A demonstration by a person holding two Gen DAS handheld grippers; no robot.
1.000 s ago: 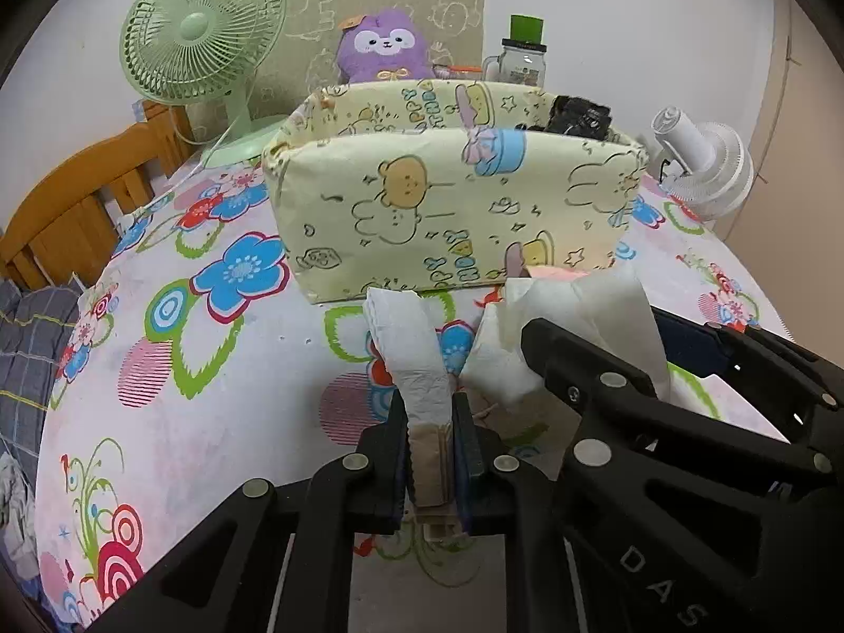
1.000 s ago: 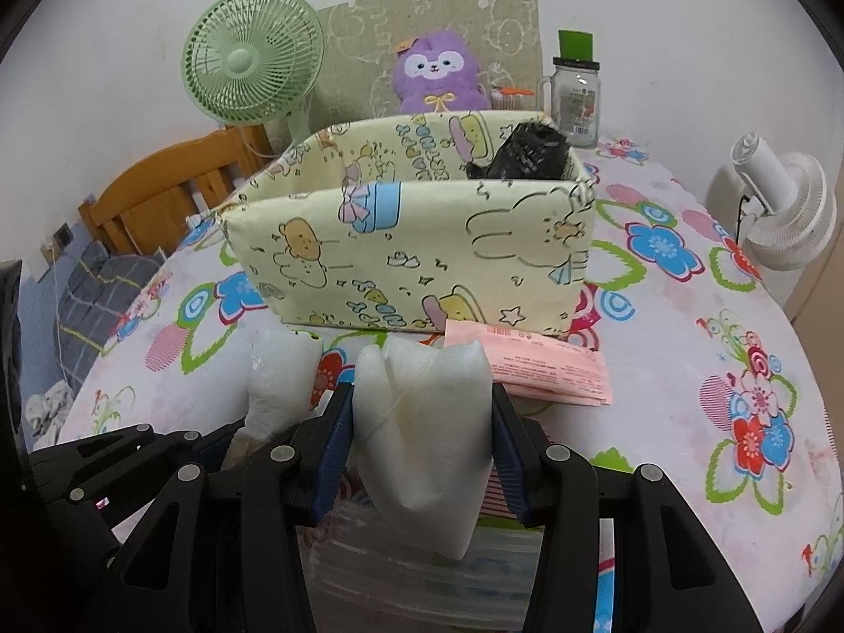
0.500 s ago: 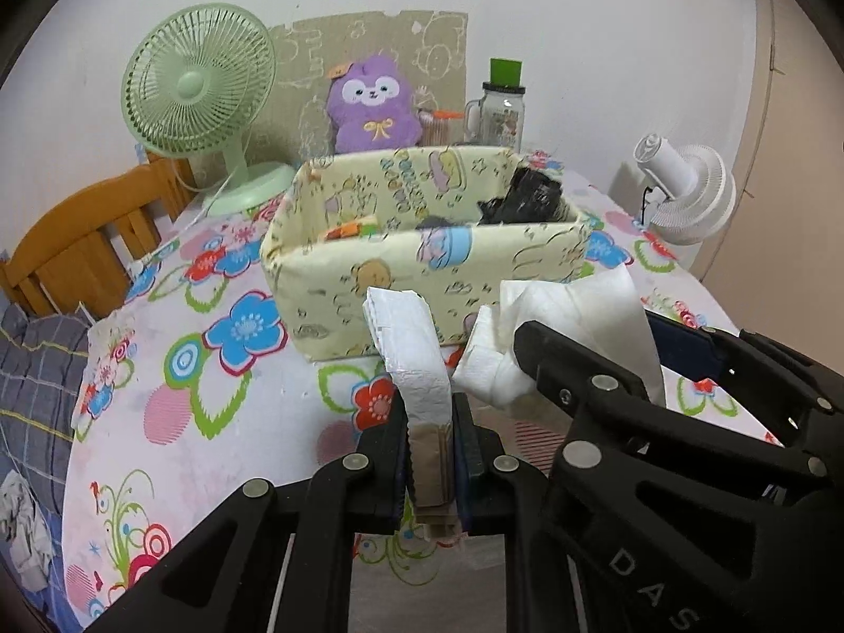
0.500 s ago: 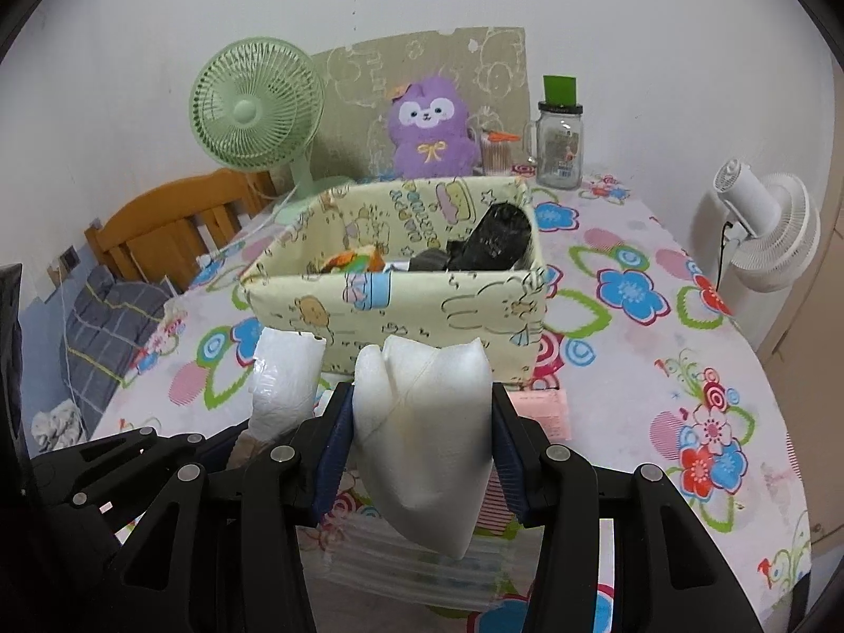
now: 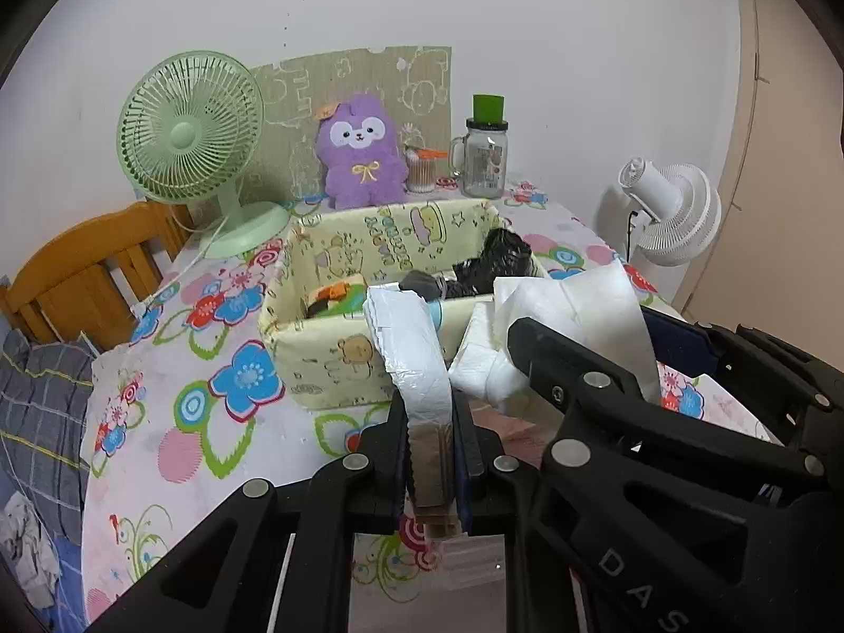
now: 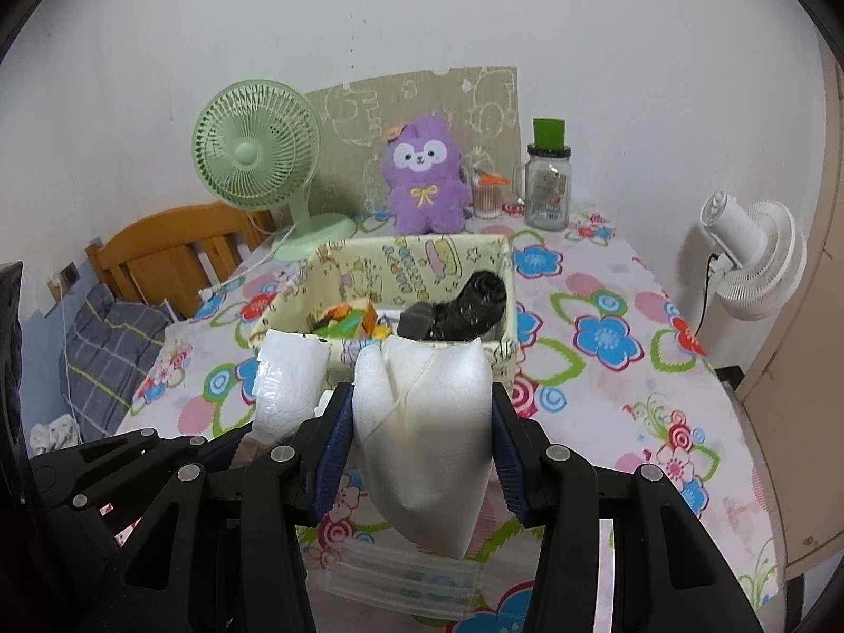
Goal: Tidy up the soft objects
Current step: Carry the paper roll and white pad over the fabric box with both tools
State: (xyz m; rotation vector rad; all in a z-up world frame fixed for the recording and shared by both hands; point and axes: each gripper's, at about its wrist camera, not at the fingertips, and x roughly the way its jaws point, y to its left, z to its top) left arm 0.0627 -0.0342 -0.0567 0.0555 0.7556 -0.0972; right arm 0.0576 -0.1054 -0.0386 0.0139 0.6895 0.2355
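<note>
My left gripper is shut on a flat white plastic packet that stands up between its fingers. My right gripper is shut on a soft white foam bag, which also shows in the left wrist view. Both are held above the table, in front of a yellow cartoon-print fabric bin. The bin holds a black bundle, a grey item and colourful items. The left gripper with its packet shows at the left of the right wrist view.
A flowered tablecloth covers the table. A green fan, purple plush, cotton-swab jar and glass jar stand behind the bin. A white fan is at right, a wooden chair at left. A face mask lies below my right gripper.
Both grippers have risen and pulled back from the bin with their items still held. The bin's inside has come into view from above.
</note>
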